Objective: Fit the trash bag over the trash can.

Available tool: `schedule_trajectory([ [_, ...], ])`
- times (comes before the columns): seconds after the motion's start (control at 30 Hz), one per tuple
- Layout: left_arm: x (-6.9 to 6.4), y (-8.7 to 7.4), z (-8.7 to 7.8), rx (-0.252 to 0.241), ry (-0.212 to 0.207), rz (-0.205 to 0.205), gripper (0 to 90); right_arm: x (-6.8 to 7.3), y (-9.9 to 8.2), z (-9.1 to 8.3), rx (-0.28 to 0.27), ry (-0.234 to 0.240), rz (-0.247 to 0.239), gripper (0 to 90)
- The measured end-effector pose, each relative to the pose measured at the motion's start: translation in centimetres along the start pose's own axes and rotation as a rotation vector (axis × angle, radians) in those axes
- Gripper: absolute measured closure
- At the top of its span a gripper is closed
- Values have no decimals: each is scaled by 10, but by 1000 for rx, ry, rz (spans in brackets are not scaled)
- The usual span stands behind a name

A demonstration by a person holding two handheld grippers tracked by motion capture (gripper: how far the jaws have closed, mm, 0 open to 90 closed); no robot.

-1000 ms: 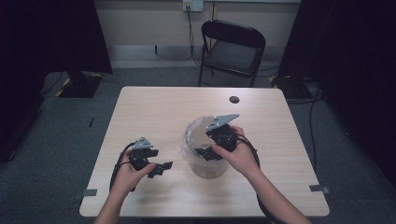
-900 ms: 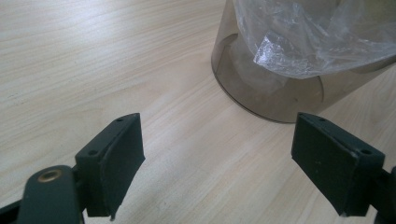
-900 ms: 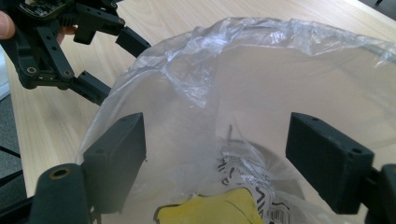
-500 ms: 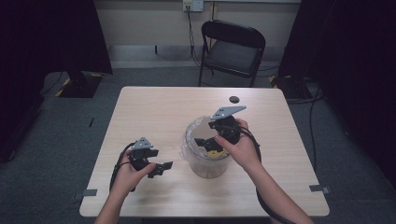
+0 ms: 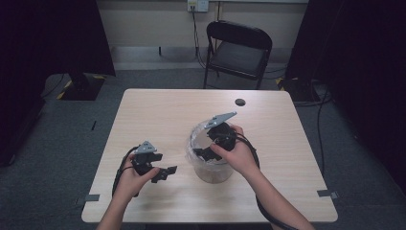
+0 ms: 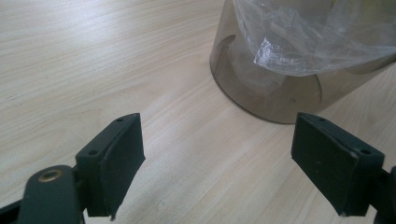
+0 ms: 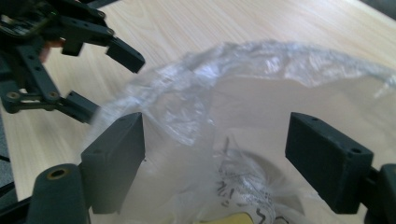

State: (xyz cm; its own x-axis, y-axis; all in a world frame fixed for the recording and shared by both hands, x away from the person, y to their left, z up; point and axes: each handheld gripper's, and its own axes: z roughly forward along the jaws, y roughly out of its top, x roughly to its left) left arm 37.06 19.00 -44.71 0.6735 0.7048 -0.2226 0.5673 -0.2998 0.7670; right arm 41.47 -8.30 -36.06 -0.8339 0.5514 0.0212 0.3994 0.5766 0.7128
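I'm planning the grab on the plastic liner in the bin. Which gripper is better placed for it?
Probably the right. The right gripper hangs over the bin with open jaws on either side of the bag. The left gripper rests low beside the bin, open, nothing between its jaws.

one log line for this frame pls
left gripper: open, empty, beside bin | right gripper: open, over bin mouth | bin: upright, clear bag liner | table

A bare recording room or lab; dark curtains (image 5: 52, 38) hang at nine and three o'clock; a light wooden table (image 5: 158, 110) stands on grey carpet (image 5: 48, 143); a folding chair (image 5: 238, 48) and wall socket (image 5: 197, 5) at twelve.
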Motion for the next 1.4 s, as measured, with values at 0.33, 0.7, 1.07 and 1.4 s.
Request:
schedule_trajectory([
  [0.33, 1, 0, -2, -6, -1, -3, 167, -15, 10, -20, -50, -36, 23, 190],
  [0.7, 1, -1, -3, -13, -12, -7, 167, -19, 27, 5, 7, -39, -1, 203],
  [1.07, -1, -2, 0, -10, -18, -5, 167, -20, 30, 17, 32, -8, -1, 188],
  [1.4, 0, -4, 2, -1, -6, 0, 168, -19, 20, -6, -42, 12, 23, 180],
])
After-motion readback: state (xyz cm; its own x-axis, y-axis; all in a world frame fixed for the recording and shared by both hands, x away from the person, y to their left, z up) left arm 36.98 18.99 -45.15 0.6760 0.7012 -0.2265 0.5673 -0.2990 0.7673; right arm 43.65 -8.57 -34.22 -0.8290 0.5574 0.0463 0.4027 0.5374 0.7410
